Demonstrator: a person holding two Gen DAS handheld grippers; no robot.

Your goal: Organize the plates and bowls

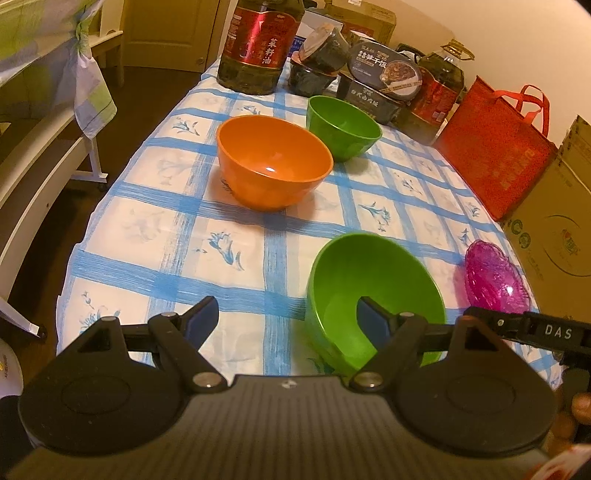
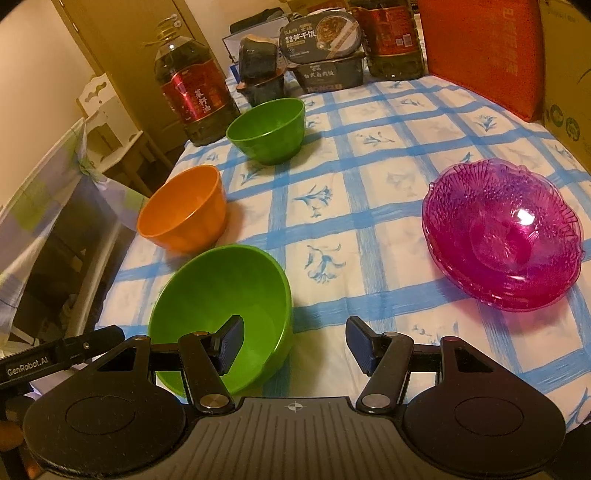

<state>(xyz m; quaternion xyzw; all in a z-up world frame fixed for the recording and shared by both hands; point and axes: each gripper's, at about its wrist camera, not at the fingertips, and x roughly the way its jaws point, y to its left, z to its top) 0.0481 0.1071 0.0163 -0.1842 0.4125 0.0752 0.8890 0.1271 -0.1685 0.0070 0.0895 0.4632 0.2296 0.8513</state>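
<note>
Both grippers spread wide, gripping nothing: left gripper (image 1: 286,314) w/ one finger over near green bowl (image 1: 373,291), right gripper (image 2: 293,341) likewise. Risk: both clamp the same rim, bowl tips or skids into orange bowl (image 2: 184,210).

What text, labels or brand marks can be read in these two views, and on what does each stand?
"DAS": right gripper arm.
"GenRobot.AI": left gripper arm.
"菜籽油": oil bottle red label.
"干饭": top meal box; its other characters are blurred.
Red bag and cardboard box print: unreadable.
</note>
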